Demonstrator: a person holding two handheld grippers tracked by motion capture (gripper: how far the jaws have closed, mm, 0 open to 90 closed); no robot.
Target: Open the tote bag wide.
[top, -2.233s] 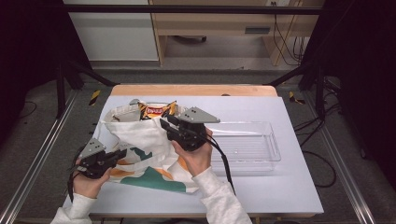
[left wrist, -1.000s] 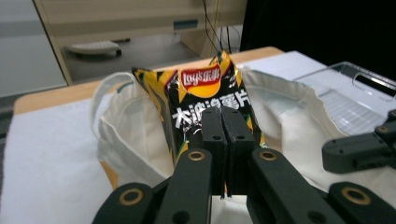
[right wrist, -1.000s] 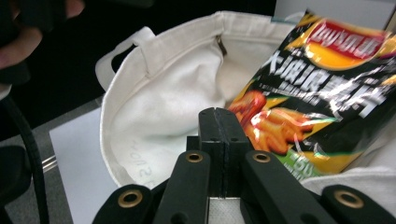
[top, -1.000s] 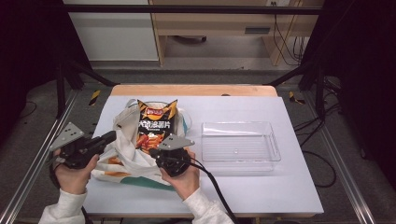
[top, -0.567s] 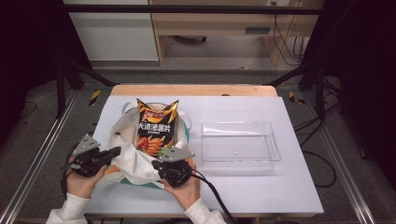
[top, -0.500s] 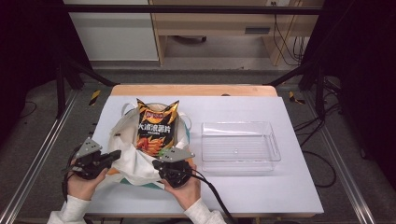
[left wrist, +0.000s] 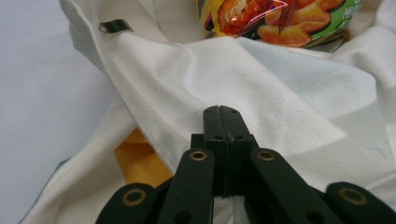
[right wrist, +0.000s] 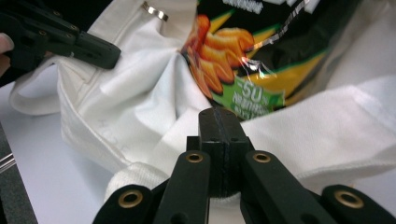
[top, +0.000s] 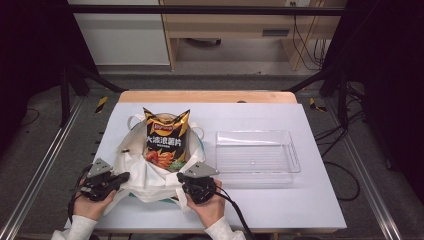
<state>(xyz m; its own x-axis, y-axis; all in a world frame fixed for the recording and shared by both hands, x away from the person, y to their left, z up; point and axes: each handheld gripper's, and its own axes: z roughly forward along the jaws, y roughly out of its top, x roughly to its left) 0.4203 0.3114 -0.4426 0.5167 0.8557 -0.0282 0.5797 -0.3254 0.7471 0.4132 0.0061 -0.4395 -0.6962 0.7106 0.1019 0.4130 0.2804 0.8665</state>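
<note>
A black and orange chips bag (top: 166, 135) stands upright inside a white cloth bag (top: 150, 175) that lies bunched low around its base. At the cloth's near left rim, my left gripper (top: 121, 176) is shut on a fold of the cloth. My right gripper (top: 182, 177) is shut on the near right rim. In the left gripper view the jaws (left wrist: 219, 112) meet over white cloth (left wrist: 261, 70), with the chips bag (left wrist: 280, 18) just beyond. The right gripper view has its jaws (right wrist: 218, 114) pressed together on cloth (right wrist: 140, 93) below the chips bag (right wrist: 243, 60).
A clear plastic tray (top: 257, 157) sits to the right of the cloth bag on the white table (top: 310, 210). The table's wooden strip (top: 205, 96) runs along the far edge. Metal frame rails flank both sides.
Both hands have sunk toward the table's near edge, drawing the cloth rim down. The chips bag, earlier half covered, now stands exposed above the cloth.
</note>
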